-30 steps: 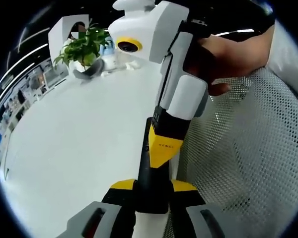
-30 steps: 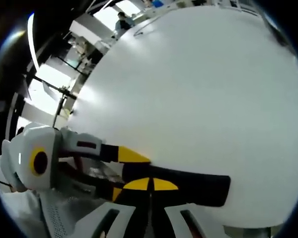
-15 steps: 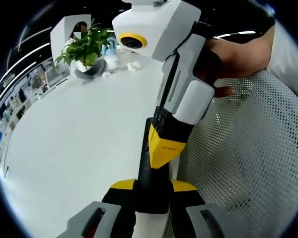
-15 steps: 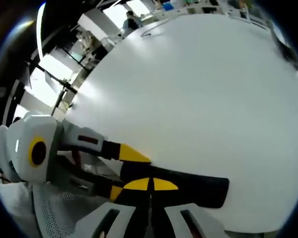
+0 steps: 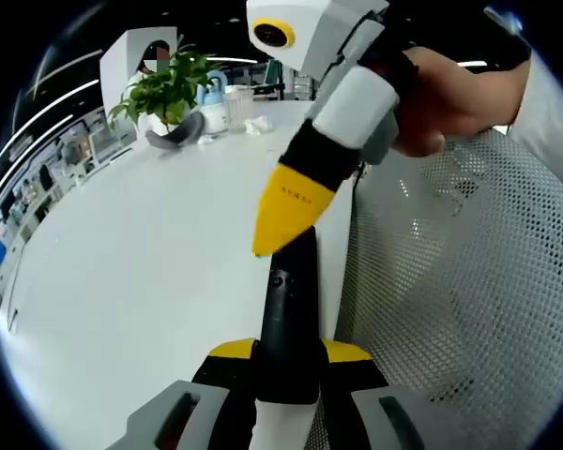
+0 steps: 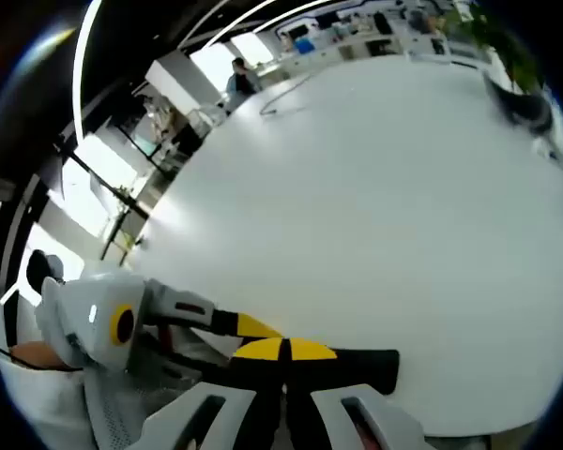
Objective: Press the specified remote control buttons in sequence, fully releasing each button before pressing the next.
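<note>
Tabletop (image 5: 141, 253), white and wide, is taking up most of the room in front of me, and one white mesh chair back (image 5: 460, 281) is standing against its near edge. One person is working here with two grippers, one in each hand. One black remote control (image 5: 289, 319) is sitting clamped between the yellow-tipped jaws of the left gripper (image 5: 289, 349), pointing out over the table edge. In the right gripper view the same remote (image 6: 342, 367) is lying crosswise, just past that gripper's yellow tips. The right gripper (image 5: 286, 211) is coming in from above in the left gripper view, held in one bare hand (image 5: 450, 98), its yellow tips drawn together to a single point that is hovering at, or just touching, the remote's far end; I cannot tell which. In the right gripper view the left gripper (image 6: 253, 325) is reaching in from the side. At the far end of the table one leafy green plant (image 5: 164, 84) is standing beside one dark curved object (image 5: 174, 131) and a few small white containers (image 5: 227, 105).
</note>
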